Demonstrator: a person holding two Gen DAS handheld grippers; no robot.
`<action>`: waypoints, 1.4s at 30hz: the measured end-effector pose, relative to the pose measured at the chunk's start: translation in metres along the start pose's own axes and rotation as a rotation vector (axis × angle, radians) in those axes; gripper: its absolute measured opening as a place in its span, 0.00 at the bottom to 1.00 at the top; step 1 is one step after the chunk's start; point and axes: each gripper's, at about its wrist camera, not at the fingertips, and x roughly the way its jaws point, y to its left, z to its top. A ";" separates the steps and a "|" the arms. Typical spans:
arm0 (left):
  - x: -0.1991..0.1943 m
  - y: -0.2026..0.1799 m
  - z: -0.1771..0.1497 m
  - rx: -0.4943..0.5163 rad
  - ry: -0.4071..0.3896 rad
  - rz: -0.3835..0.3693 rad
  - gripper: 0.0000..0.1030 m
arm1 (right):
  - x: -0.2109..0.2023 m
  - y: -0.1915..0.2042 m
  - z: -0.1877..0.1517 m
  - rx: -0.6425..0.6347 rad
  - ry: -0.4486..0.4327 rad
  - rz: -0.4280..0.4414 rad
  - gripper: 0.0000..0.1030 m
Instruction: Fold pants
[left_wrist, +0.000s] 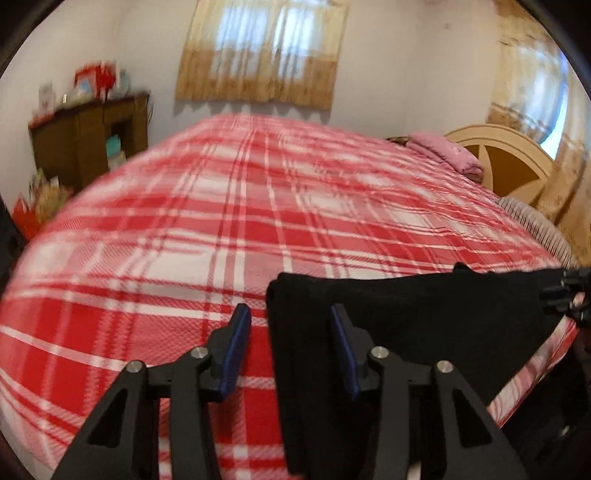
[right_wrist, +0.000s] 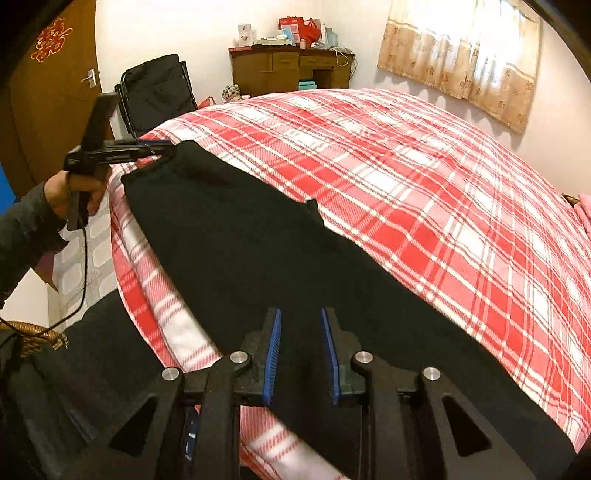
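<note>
Nearby, chair (right_wrist: 155, 92); desk (right_wrist: 291, 70); pillow (left_wrist: 447, 153)

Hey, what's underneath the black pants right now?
The black pants lie on the red plaid bedspread, near the bed's edge. Whatever sits directly beneath the fabric is covered.

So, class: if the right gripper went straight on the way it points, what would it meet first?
Probably the black pants, lying just ahead of the right gripper over the plaid bedspread; depth is uncertain.

Red double-happiness emblem (right_wrist: 51, 40) on door (right_wrist: 40, 110)
</note>
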 end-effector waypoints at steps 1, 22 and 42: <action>0.003 0.002 0.000 -0.023 0.013 -0.003 0.42 | 0.001 0.001 0.001 -0.007 -0.001 0.000 0.23; -0.004 0.000 0.004 -0.074 -0.030 -0.009 0.07 | 0.016 -0.004 0.006 0.050 -0.003 -0.022 0.39; 0.003 0.003 0.000 -0.060 -0.072 0.014 0.09 | 0.109 -0.070 0.082 0.440 0.035 0.229 0.39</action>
